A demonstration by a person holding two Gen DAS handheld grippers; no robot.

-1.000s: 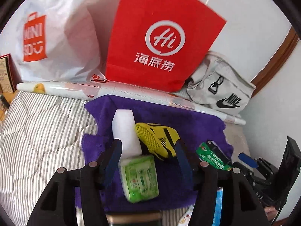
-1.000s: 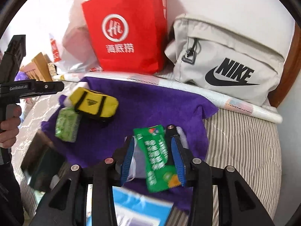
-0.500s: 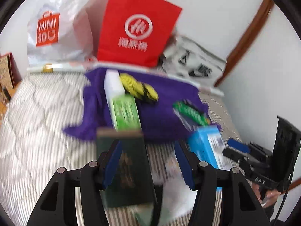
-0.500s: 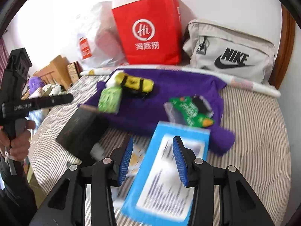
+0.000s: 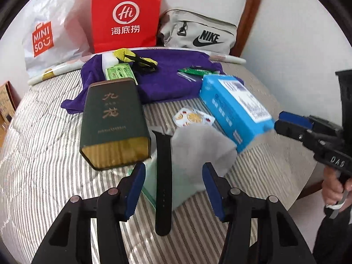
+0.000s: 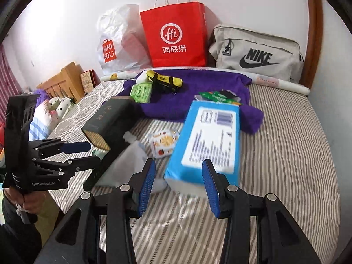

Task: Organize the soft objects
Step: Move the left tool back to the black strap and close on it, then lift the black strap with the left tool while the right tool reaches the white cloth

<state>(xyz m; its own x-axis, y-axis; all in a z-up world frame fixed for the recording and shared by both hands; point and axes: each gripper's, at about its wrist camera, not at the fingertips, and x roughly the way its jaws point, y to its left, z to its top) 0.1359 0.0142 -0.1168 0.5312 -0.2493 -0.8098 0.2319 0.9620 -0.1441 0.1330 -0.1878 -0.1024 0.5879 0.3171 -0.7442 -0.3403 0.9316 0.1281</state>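
Note:
A purple cloth (image 5: 167,81) (image 6: 193,101) lies on the striped bed with a yellow pouch (image 5: 134,58) (image 6: 165,80), a green tissue pack (image 5: 120,72) (image 6: 140,91) and a green sachet (image 5: 195,70) (image 6: 217,95) on it. Nearer lie a dark green box (image 5: 112,118) (image 6: 107,118), a blue box (image 5: 235,107) (image 6: 209,136), a fruit-print packet (image 5: 191,117) (image 6: 164,143), a white cloth (image 5: 198,156) (image 6: 129,160) and a black strap (image 5: 162,176). My left gripper (image 5: 173,187) (image 6: 77,154) is open and empty above the strap and white cloth. My right gripper (image 6: 178,187) is open and empty before the blue box.
A red paper bag (image 5: 125,15) (image 6: 176,37), a white Miniso bag (image 5: 48,35) (image 6: 116,41) and a grey Nike bag (image 5: 198,33) (image 6: 257,52) stand along the back wall. A rolled sheet (image 6: 281,82) lies before them. Wooden furniture (image 6: 63,81) is at the left.
Both grippers have pulled back from the purple cloth toward the near side of the bed. The right gripper, earlier around the green sachet, is now empty; the sachet lies on the cloth.

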